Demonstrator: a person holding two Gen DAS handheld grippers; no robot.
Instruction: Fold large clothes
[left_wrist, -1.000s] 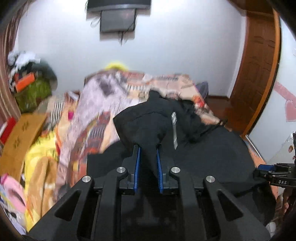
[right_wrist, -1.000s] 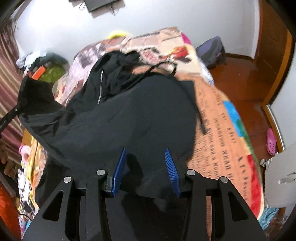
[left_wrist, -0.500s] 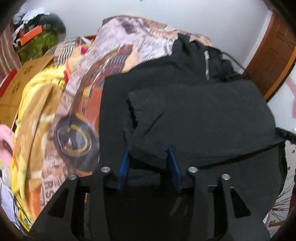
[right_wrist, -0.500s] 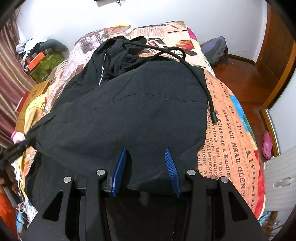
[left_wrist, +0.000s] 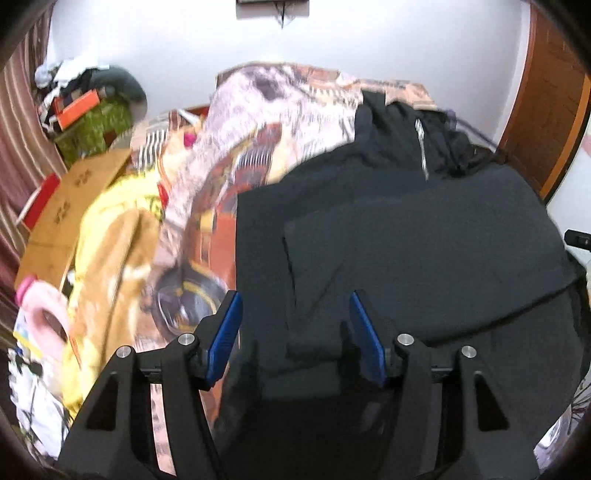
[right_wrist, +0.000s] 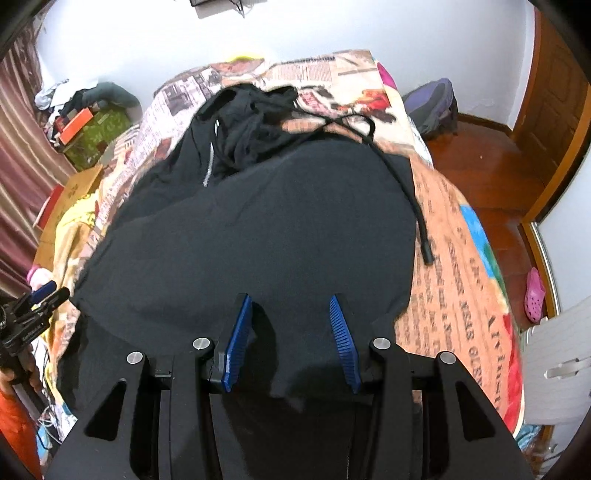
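A large black hooded garment (right_wrist: 258, 229) lies spread on the bed, its hood and zipper (right_wrist: 209, 162) at the far end and a drawstring (right_wrist: 413, 206) trailing right. It also shows in the left wrist view (left_wrist: 424, 251), with a folded-over flap on its left part. My left gripper (left_wrist: 295, 325) is open and empty just above the garment's near left edge. My right gripper (right_wrist: 290, 328) is open, with black cloth lying between its blue pads but not pinched. The left gripper also shows at the far left of the right wrist view (right_wrist: 40, 299).
The bed has a newspaper-print cover (right_wrist: 461, 280). A yellow blanket (left_wrist: 110, 258) and a cardboard box (left_wrist: 70, 206) lie left of the bed. A clothes pile (right_wrist: 92, 122) sits in the far left corner. A purple bag (right_wrist: 432, 107), wooden door (right_wrist: 554, 122) and pink shoe (right_wrist: 534, 295) are on the right.
My left gripper carried a fold of the garment over and down onto the bed, then opened and let it go. My right gripper stayed open over the near hem.
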